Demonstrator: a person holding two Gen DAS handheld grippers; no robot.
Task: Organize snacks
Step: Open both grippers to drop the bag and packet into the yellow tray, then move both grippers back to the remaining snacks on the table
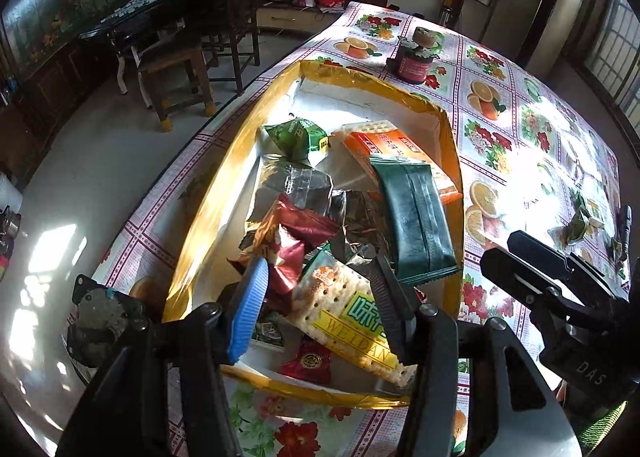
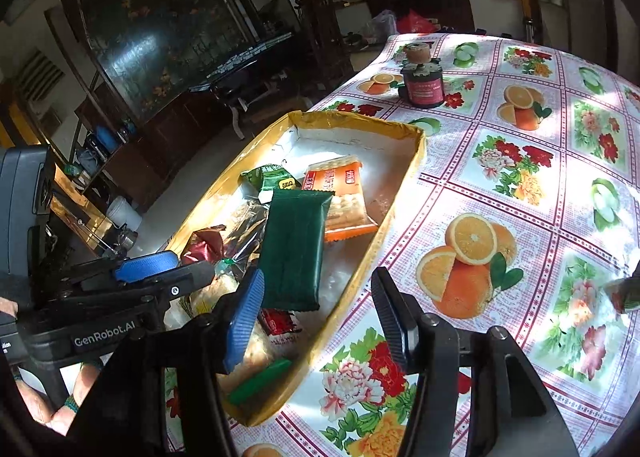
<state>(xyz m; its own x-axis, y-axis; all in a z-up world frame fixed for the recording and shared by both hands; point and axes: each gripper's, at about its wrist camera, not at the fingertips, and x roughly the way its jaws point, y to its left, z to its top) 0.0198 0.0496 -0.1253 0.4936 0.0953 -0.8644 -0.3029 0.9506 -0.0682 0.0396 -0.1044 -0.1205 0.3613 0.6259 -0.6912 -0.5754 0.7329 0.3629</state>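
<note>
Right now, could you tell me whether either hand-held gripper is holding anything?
Nothing: the left hand-held gripper and the right hand-held gripper both stand open and empty.

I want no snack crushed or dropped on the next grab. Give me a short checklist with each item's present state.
1. Left gripper free: ok, jaws apart over the yellow-rimmed cardboard box, pads pressing nothing.
2. Right gripper free: ok, open, nothing between its fingers.
3. Dark green flat packet settled inside the box: ok, it lies on top of the pile.
4. Room left in the box: ok, the far end shows bare white floor.
5. Snacks still outside: not ok, small green wrapped pieces lie on the flowered tablecloth.
6. Dark jar with red label clear of the path: ok, it stands beyond the box.
</note>
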